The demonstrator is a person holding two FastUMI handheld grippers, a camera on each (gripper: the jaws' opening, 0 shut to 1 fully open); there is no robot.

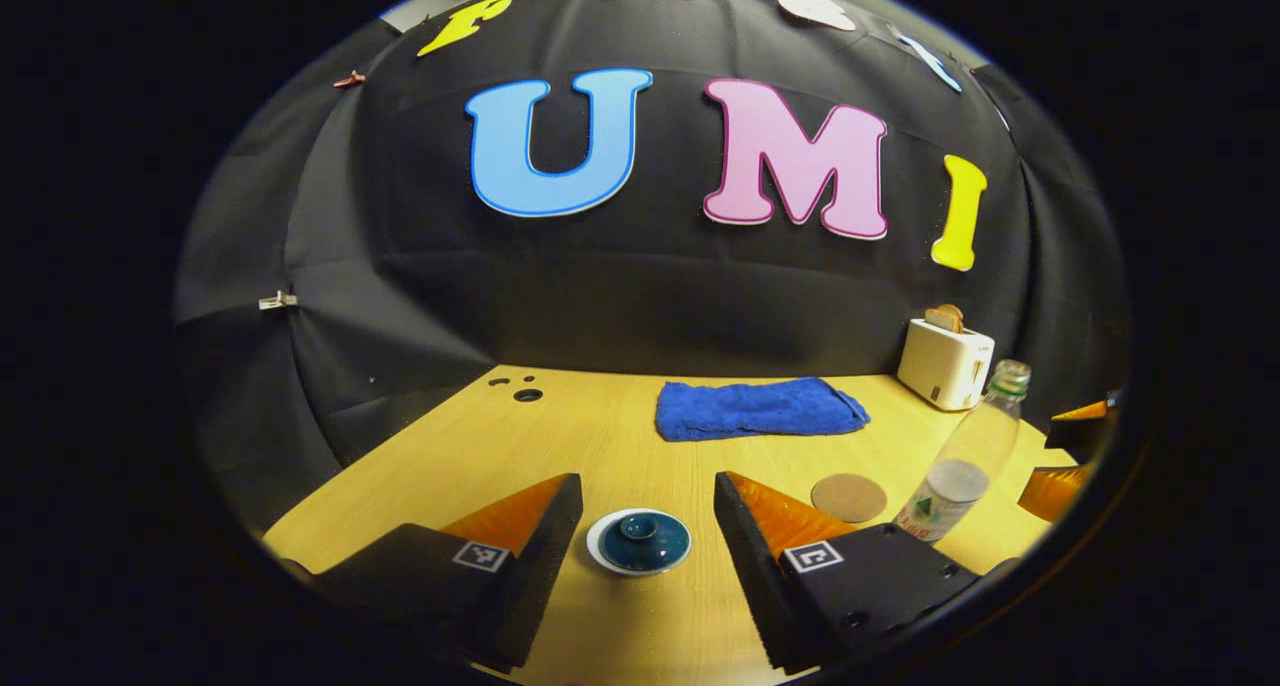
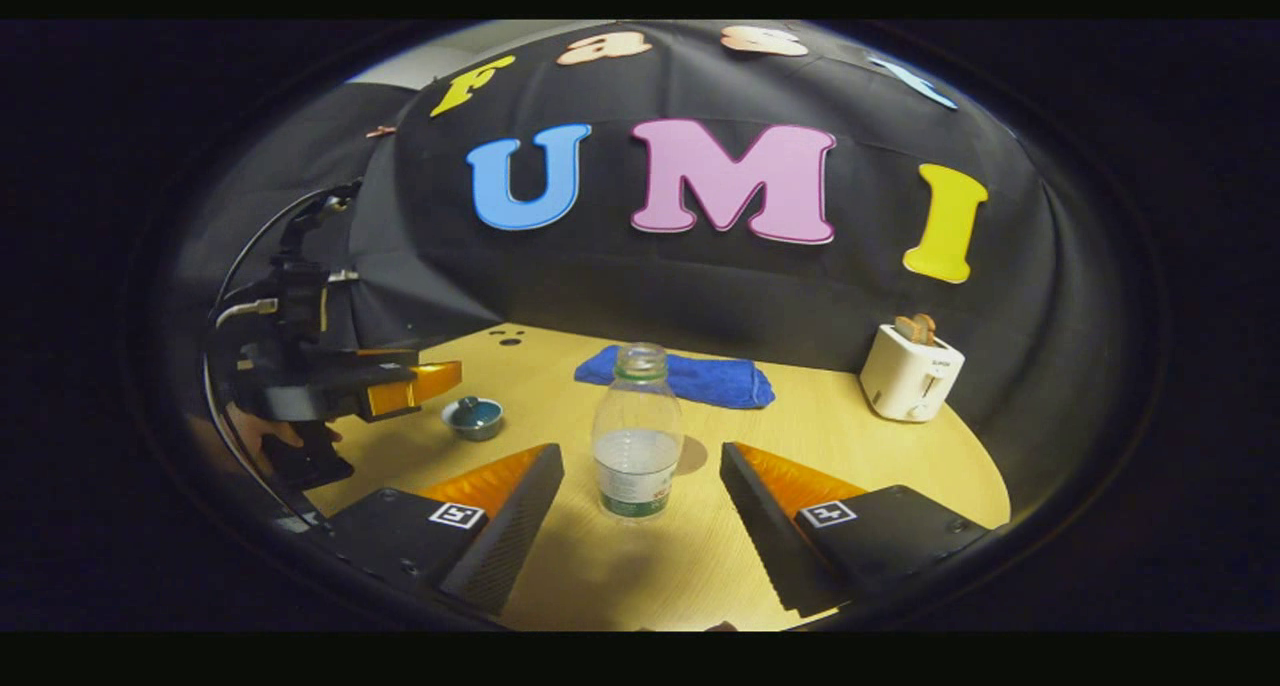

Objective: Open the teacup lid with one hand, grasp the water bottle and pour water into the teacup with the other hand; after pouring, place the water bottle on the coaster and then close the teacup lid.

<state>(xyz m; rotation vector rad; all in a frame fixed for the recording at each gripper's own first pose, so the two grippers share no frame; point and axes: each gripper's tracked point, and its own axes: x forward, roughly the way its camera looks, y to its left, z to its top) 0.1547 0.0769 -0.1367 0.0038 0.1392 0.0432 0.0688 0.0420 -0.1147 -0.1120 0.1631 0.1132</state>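
Note:
The teacup (image 1: 638, 541), white with a dark blue lid on it, stands on the wooden table between the fingers of my open left gripper (image 1: 645, 486), touching neither. The clear water bottle (image 1: 965, 456), part full and capped, stands upright to the right, just past the round brown coaster (image 1: 848, 496). In the right gripper view the bottle (image 2: 638, 436) stands between the spread fingers of my open right gripper (image 2: 640, 456), with a gap on each side. The coaster (image 2: 692, 454) peeks out behind it. The left gripper (image 2: 445, 376) hovers over the teacup (image 2: 474, 416), held by a hand (image 2: 260, 431).
A folded blue towel (image 1: 755, 408) lies at the back of the table (image 1: 600, 436). A white toaster (image 1: 945, 361) with toast in it stands at the back right. The right gripper (image 1: 1065, 451) is at the far right edge. Small holes (image 1: 527, 395) mark the table's back left.

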